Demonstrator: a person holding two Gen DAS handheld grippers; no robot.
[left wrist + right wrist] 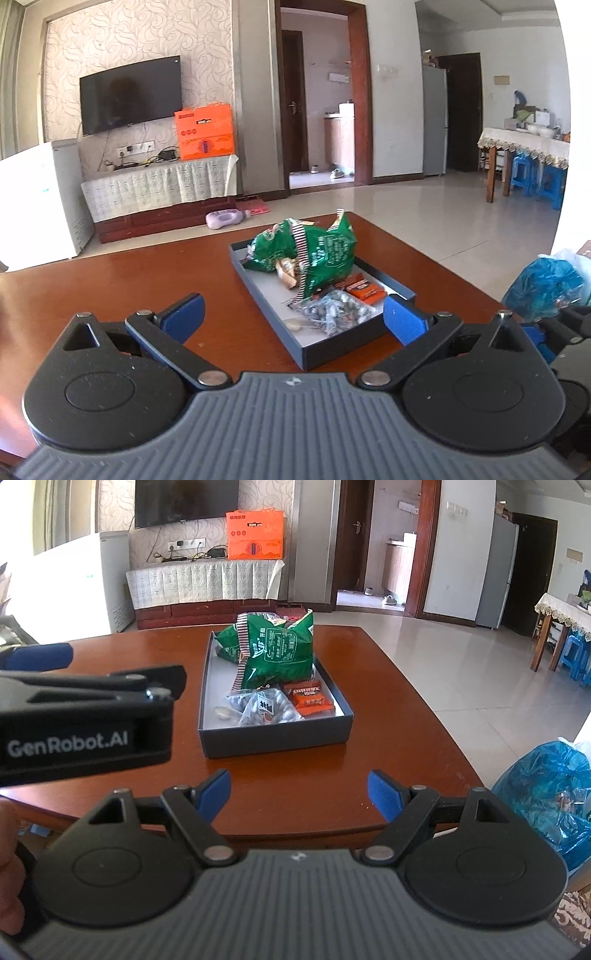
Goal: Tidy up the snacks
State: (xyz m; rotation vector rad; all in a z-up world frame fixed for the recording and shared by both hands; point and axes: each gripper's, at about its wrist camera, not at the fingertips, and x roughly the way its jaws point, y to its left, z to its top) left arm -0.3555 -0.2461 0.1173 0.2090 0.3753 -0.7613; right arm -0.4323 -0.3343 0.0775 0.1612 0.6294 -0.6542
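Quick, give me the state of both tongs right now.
Left tongs: open, holding nothing, near the snack box.
Right tongs: open, holding nothing, above the table.

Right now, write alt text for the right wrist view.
A dark box on a wooden table holds a green snack bag, orange packets and a clear bag of sweets. The open right gripper is empty; the left gripper juts in beside it.

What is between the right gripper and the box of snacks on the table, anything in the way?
Nothing visible blocks it. The right gripper is open and empty, with only bare table between it and the near wall of the box. The left gripper sits off to the side, not across that path.
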